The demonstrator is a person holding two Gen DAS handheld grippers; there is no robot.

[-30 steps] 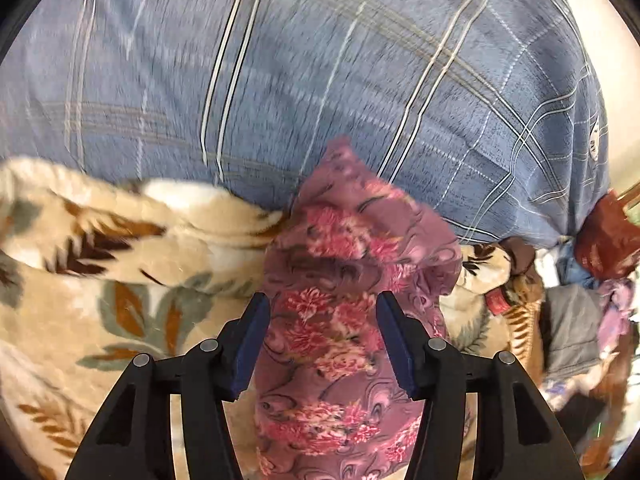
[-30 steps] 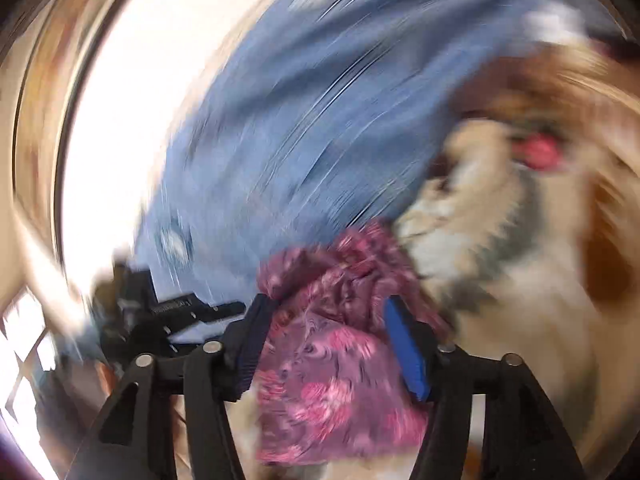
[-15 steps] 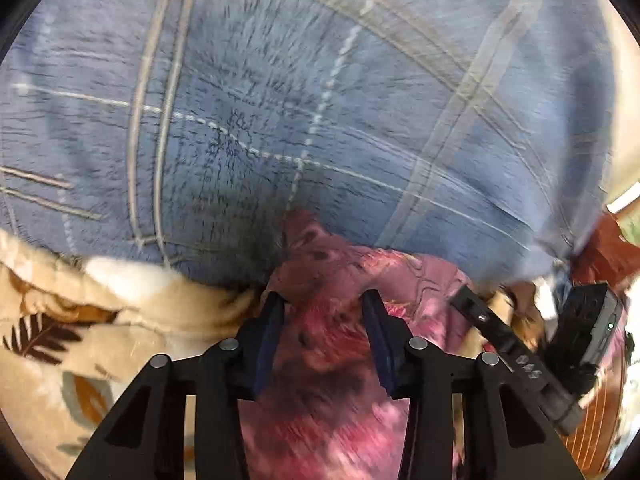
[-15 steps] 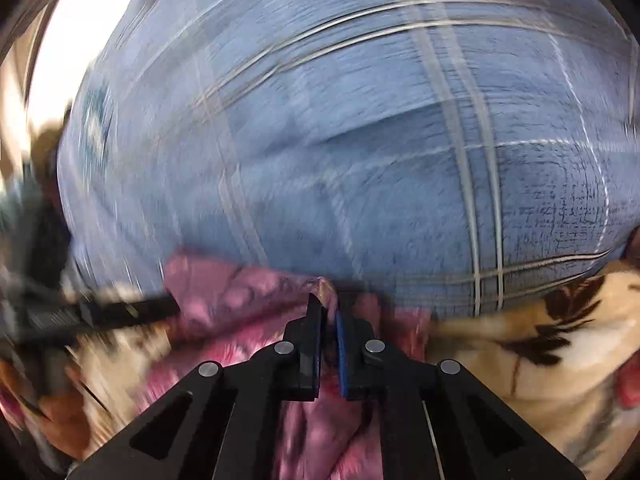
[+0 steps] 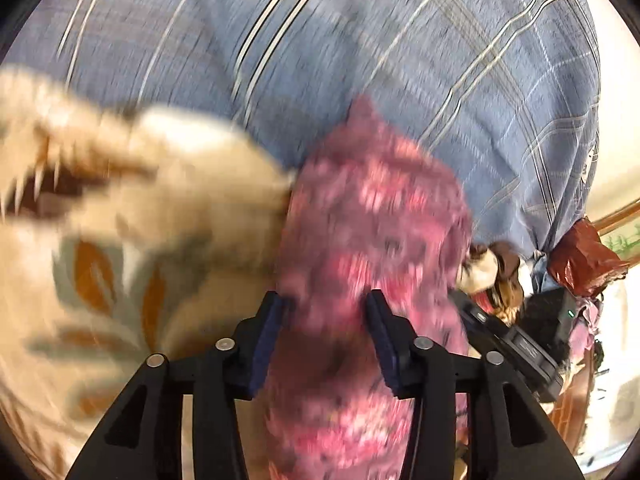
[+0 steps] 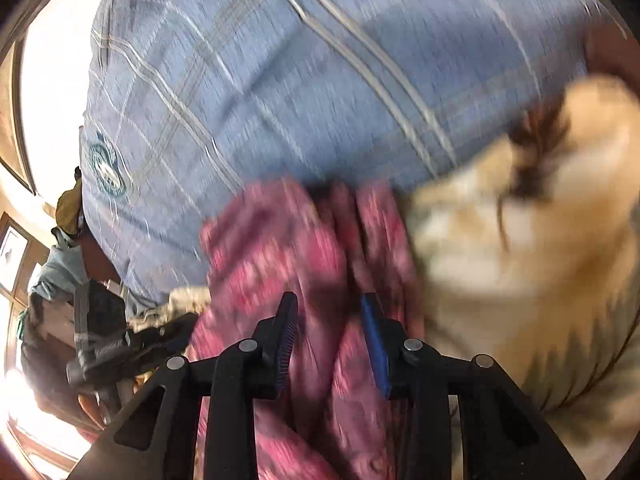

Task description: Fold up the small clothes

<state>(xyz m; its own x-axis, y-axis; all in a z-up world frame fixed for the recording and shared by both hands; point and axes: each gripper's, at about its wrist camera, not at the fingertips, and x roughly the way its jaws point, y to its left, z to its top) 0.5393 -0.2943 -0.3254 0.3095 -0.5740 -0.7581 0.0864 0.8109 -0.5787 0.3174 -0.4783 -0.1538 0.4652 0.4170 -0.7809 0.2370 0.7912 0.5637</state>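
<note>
The small pink-and-maroon floral garment is lying bunched on the cream fleece blanket with rust-and-green leaf print, just in front of the person's blue plaid shirt, which fills the background of both views.

Left side: the left gripper is now standing with its jaws parted, wider than half a second ago, when they were narrowing on the fabric. The cloth is passing between the blue pads, but nothing is pinched; blur hides whether a pad is touching it.

Right side: the right gripper is also standing apart over the garment, whereas half a second ago its jaws were pressed almost together on a fold. That pinch is now released, with cloth lying loose in the gap.

Judgement: both tools are letting go together and backing slightly from the shirt, so one fold is probably just being laid down. The garment is looking narrow and doubled, but motion blur prevents checking its edges. A fresh grasp would be needed for any further fold.
</note>
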